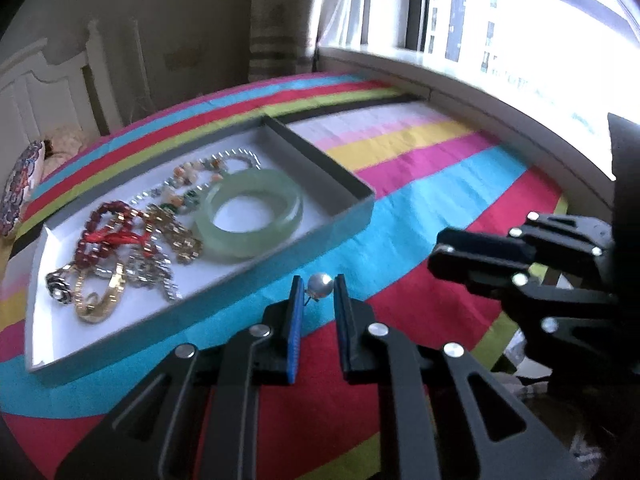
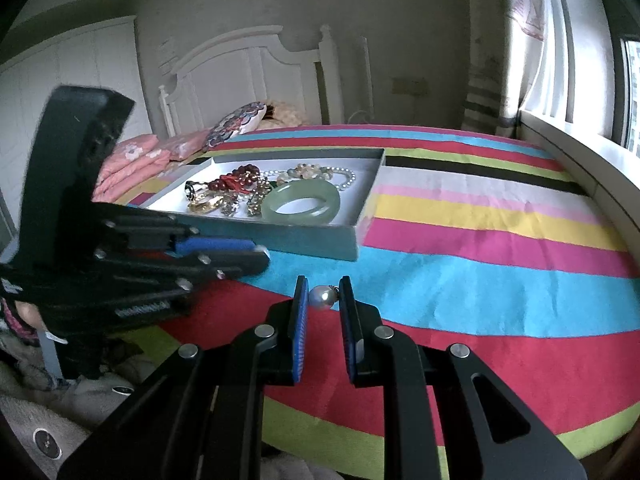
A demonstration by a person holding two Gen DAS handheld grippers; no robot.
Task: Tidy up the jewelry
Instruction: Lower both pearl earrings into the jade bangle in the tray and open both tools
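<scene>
pearls sit at both sets of fingertips. the left gripper (image 1: pixel 318 280) is clenched on a pearl earring (image 1: pixel 321 285), its thin post poking towards one blue pad and the ball against the other. the right gripper (image 2: pixel 324 282) is closed the same way on a second pearl earring (image 2: pixel 322 297), whose small metal cap rests on the right-hand pad. both pearls look pinched and carried rather than lying loose, though the contact on the left one is fine enough that i read it as a grip rather than see it for certain.

both earrings hang just in front of the grey box (image 1: pixel 240 304), short of its near wall and over the striped bedspread (image 1: pixel 440 168), not yet over the box's white floor. the two grippers are side by side, close together.

inside the box the sorting looks well advanced. a green jade bangle (image 1: pixel 250 220) lies towards the right end, near the right wall. a red bead bracelet (image 1: pixel 108 228) is left of it, a gold bangle (image 1: pixel 100 300) sits in the near left corner, and a string of small pearls (image 1: pixel 240 156) runs along the far side. the pieces touch and overlap in one heap.

i see no other jewelry on the bedspread around the box, so i'd judge these two earrings to be the last items. what remains is lifting them over the near wall and letting go, ideally together so the pair stays matched.
</scene>
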